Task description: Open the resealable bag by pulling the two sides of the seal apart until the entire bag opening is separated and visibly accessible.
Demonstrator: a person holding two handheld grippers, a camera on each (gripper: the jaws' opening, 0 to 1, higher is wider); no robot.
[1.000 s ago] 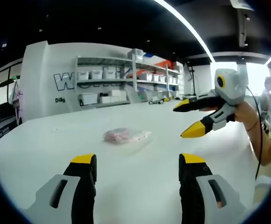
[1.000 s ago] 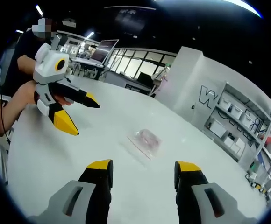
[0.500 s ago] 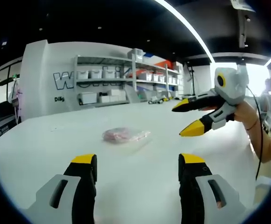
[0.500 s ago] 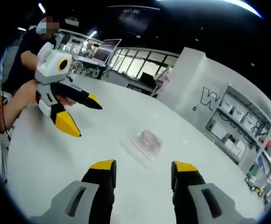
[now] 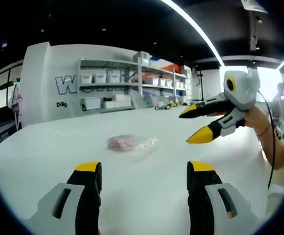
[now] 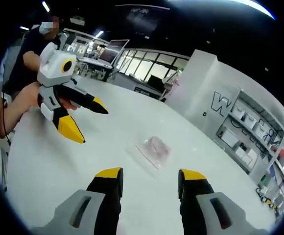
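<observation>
Lying flat on the white desk [image 5: 59,147], the resealable bag [image 5: 131,142] with pinkish contents; in the left gripper view sits at about 12 o'clock from the left tool [image 5: 145,172], well ahead of its yellow tips. Long axis running across that view, from roughly 9 o'clock to 3 o'clock, with the clear end toward 3 o'clock. Which end carries the seal: cannot tell there.

Seen in the right gripper view, same bag [image 6: 153,150] ahead of the right tool [image 6: 149,177], near 12 o'clock, long axis slanting from about 10 o'clock to 4 o'clock, a thin red strip along the nearer edge.

Left tool jaws standing wide apart, gripping nothing, clear of the bag. Right tool jaws likewise spread, nothing between them, apart from the bag.

Entering the left gripper view at 2 o'clock, the right tool held in a hand [image 5: 255,119], raised above the desk, tips parted. Entering the right gripper view at 10 o'clock, the left tool, also parted.

Shelving [image 5: 127,88] with bins behind the desk.
</observation>
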